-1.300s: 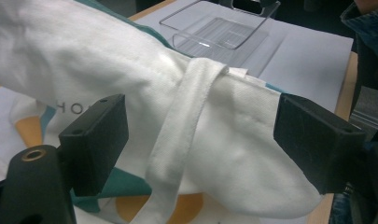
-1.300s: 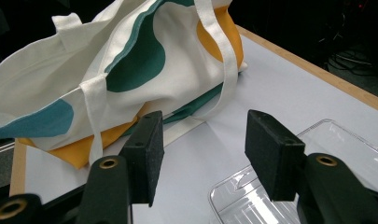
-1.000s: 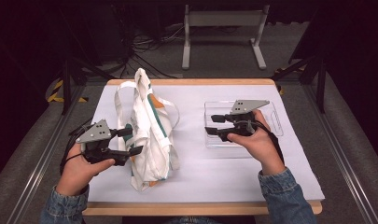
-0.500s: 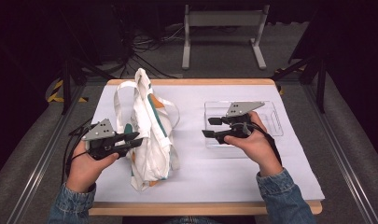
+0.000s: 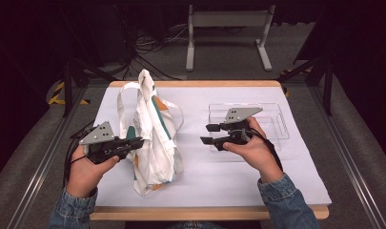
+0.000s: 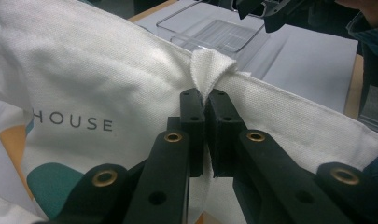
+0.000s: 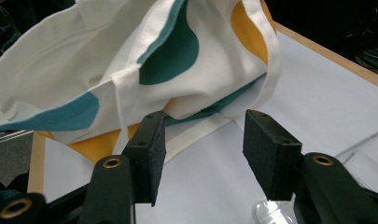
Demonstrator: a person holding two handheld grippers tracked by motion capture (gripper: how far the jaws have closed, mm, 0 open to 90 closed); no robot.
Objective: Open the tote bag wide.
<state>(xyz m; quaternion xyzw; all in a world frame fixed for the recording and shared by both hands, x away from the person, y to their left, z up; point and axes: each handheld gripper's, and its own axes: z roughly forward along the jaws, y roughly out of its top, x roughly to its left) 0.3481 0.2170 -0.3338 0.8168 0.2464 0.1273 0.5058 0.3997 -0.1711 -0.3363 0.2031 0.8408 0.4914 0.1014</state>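
Bag: a white cloth tote (image 5: 150, 138) with teal and orange patches stands slumped on the surface (image 5: 276, 176), left of the clear tray (image 5: 276, 125).
Left gripper: the left gripper (image 6: 206, 112) has just closed its fingers (image 6: 192, 116); they are pinched tight on a fold of the tote's cloth, which puckers up above them on the side away from the tray.
Right gripper: the right gripper (image 7: 203, 140) hangs between tote and tray, fingers (image 7: 266, 149) about half apart with nothing between them, pointed at the tote's near edge and strap but clear of the cloth.
Tray: empty as far as can be seen, on the surface behind the right hand (image 5: 252, 150).
Done: one side of the tote is gripped.
Left: by my reading, the other side still needs a hold before the tote can be opened, lifted or spread; nothing has gone into or come out of it yet, as far as the views tell.
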